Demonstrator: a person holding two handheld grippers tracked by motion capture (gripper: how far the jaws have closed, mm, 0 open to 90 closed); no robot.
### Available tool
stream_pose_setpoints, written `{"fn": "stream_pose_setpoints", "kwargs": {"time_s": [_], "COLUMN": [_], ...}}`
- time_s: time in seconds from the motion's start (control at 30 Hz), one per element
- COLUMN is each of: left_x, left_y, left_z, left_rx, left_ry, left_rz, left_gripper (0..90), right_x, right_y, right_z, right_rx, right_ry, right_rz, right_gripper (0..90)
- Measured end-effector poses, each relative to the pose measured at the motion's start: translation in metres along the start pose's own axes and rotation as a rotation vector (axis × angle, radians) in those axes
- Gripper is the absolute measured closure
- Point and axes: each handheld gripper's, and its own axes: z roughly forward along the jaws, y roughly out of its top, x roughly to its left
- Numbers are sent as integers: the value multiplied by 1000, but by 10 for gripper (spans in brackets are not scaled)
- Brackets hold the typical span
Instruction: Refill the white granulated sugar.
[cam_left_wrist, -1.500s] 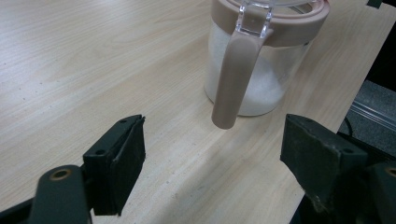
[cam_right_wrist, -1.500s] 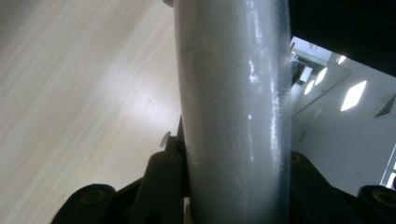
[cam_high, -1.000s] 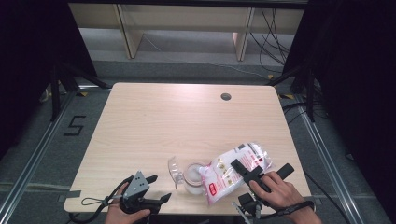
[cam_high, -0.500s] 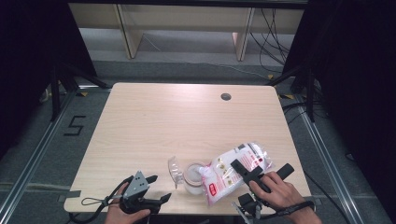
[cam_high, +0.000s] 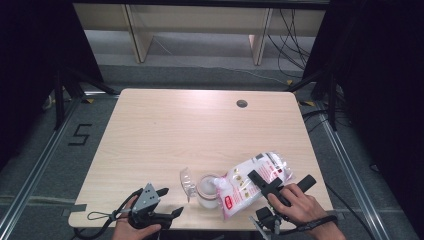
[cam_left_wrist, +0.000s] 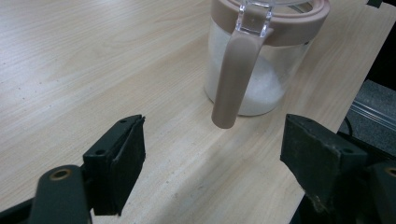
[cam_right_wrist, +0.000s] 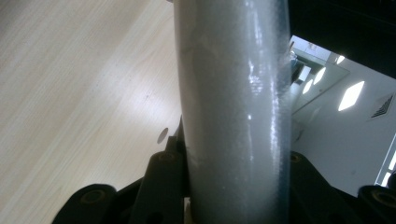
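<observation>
Left tongs (cam_high: 167, 202) gape wide, empty, near the table (cam_high: 200, 125) edge. The jar (cam_high: 207, 190) — rigid, likely slippery — suits a handle hold. Right tongs (cam_high: 265, 182) clamp the soft, shifting bag (cam_high: 255, 182), tipped over the jar's mouth — grip mid-body.

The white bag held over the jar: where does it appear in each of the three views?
High view: the white bag lies tilted at lower right, clamped in the right gripper, its mouth over the jar.
Left gripper view: not in it; the jar stands ahead.
Right gripper view: the bag rises between the jaws.
Shared landmark: the wooden table.
</observation>
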Motion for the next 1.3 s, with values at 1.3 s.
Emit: {"fn": "stream_pose_setpoints", "kwargs": {"time_s": [1.3], "left_x": [-1], "left_y": [0], "left_z": [0], "left_rx": [0], "left_ry": [3], "left_rz": [-24], "left_gripper": [215], "right_x": [-1], "right_y": [0], "right_z": [1], "right_rx": [-18], "right_ry": [2], "right_rz": [-6], "right_gripper": [745]}}
